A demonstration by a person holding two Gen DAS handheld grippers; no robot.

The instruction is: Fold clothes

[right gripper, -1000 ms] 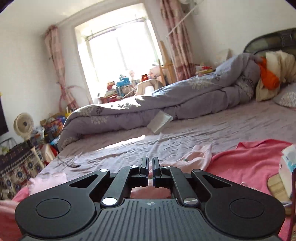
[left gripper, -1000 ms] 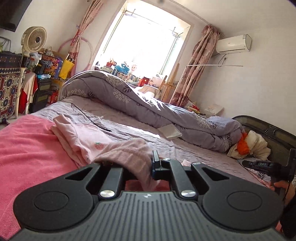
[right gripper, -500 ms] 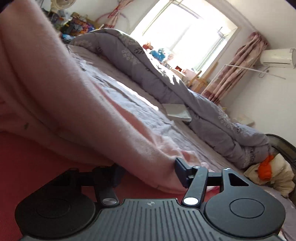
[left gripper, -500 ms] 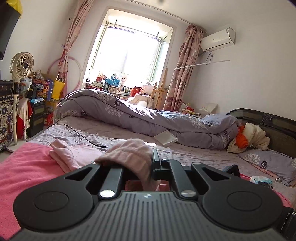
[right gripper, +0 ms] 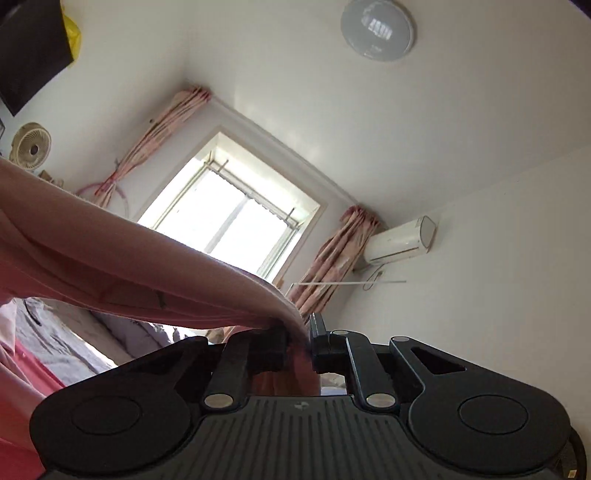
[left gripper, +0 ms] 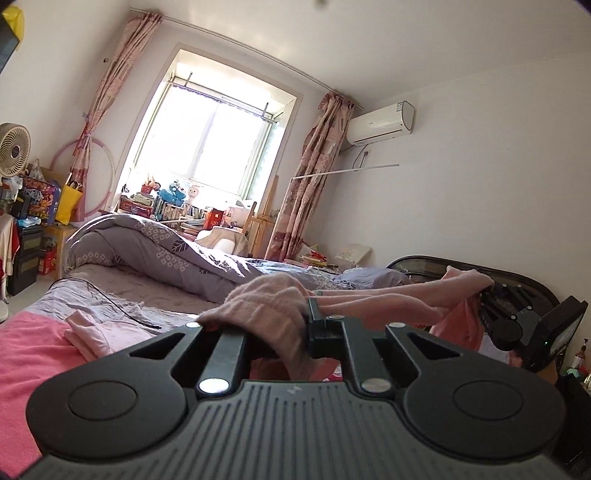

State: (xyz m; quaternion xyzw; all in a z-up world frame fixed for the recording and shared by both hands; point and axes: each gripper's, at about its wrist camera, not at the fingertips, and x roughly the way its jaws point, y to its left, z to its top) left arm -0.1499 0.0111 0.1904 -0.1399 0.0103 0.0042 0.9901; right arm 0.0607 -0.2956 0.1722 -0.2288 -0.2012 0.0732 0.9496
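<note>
Left wrist view, left gripper (left gripper: 295, 325): jaws closed on a bunched end of the pink garment (left gripper: 269, 306), cloth draped over the left finger
Left wrist view, garment: stretched in a taut band from the left gripper across to the right gripper (left gripper: 484, 295), which pinches its far end; middle of it hangs clear of the bed
Left wrist view, surroundings: red blanket (left gripper: 26, 343) on the near bed, a second folded pink piece (left gripper: 99, 332) lying on it, black cable (left gripper: 110, 302) on the mauve sheet, grey duvet (left gripper: 159, 251) heaped behind
Right wrist view, right gripper (right gripper: 299, 339): jaws shut on a pinch of the pink garment (right gripper: 110, 266), fabric running up and off to the left
Right wrist view, aim: camera tilted up at ceiling lamp (right gripper: 376, 29), window and air conditioner (right gripper: 399, 240)
Change: half a second ago the right jaws were apart, low beside the cloth on the blanket; now they have clamped and lifted, and the left has risen too
Meaning, as I judge it: garment is picked up by two ends and pulled straight, ready to be laid flat or doubled over; fold itself not yet made
Risk: bulky left grip may release unevenly
</note>
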